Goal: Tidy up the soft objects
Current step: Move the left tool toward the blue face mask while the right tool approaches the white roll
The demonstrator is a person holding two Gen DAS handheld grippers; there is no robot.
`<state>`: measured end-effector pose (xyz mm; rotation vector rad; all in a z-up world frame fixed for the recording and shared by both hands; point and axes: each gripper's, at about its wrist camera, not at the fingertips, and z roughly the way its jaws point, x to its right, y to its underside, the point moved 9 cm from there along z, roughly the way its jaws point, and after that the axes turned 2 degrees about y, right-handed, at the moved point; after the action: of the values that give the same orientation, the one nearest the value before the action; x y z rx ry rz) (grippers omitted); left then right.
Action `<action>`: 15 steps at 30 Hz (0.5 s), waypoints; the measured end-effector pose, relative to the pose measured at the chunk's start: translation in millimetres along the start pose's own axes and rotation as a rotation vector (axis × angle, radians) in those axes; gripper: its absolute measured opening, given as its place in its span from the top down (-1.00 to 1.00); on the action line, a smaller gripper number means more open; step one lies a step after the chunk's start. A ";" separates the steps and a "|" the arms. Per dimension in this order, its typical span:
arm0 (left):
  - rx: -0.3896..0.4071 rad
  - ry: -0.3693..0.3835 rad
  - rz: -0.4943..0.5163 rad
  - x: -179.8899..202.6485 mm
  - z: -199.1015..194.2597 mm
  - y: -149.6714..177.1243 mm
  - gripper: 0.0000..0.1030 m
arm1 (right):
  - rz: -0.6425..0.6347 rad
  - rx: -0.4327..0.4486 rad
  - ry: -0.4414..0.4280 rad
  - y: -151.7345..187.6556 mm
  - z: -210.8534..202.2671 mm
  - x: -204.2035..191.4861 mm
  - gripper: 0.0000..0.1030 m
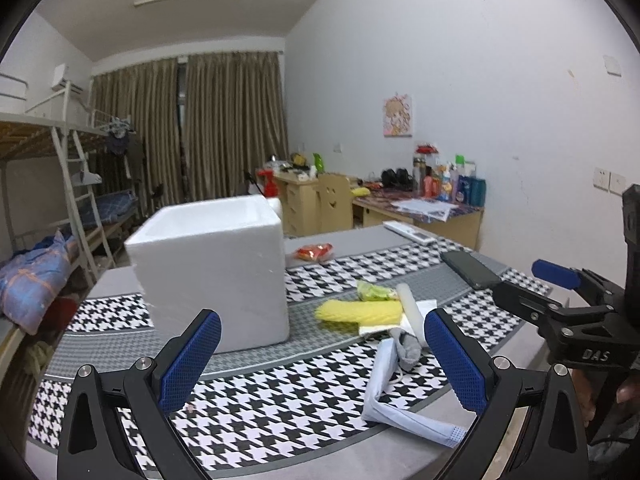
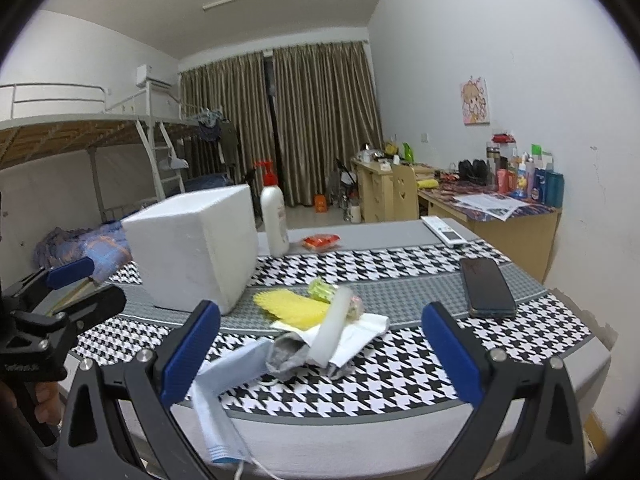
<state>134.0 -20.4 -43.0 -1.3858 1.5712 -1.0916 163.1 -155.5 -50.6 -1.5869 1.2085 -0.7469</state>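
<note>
A white foam box (image 1: 212, 268) (image 2: 196, 246) stands open-topped on the houndstooth cloth. To its right lies a heap of soft things: a yellow net sleeve (image 1: 358, 311) (image 2: 294, 305), a green wrapper (image 1: 372, 291) (image 2: 322, 290), a white foam tube (image 1: 412, 312) (image 2: 334, 326), a grey sock (image 1: 408, 346) (image 2: 286, 354), white tissue (image 2: 362, 330) and a pale blue face mask (image 1: 396, 396) (image 2: 224, 396). My left gripper (image 1: 322, 364) is open, near the table's front edge, empty. My right gripper (image 2: 320, 358) is open just before the heap, holding nothing.
A black phone (image 1: 470, 269) (image 2: 486, 286) lies right of the heap. Behind are a white remote (image 2: 444, 230), a red snack packet (image 1: 314, 251) (image 2: 321, 241) and a white pump bottle (image 2: 274, 218). Bunk beds stand left, cluttered desks right.
</note>
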 end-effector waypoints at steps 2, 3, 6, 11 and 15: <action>-0.019 -0.003 0.010 1.3 6.8 1.0 -0.98 | 0.009 -0.009 0.002 0.3 4.2 2.4 -0.98; -0.028 -0.004 0.011 0.5 10.6 1.3 -0.98 | 0.011 -0.012 0.003 -0.1 6.5 3.4 -0.98; -0.042 0.008 0.011 0.7 17.6 1.7 -0.98 | 0.012 -0.020 0.008 -0.5 11.7 6.5 -0.98; -0.079 0.048 0.022 5.4 30.1 8.0 -0.98 | 0.015 -0.055 0.018 4.2 24.4 11.3 -0.98; -0.122 0.077 0.029 10.9 42.8 17.5 -0.98 | 0.026 -0.088 0.020 10.5 35.2 15.8 -0.98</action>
<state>166.5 -35.4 -74.4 -1.4111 1.7328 -1.0586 195.4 -159.3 -73.7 -1.6355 1.2893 -0.7031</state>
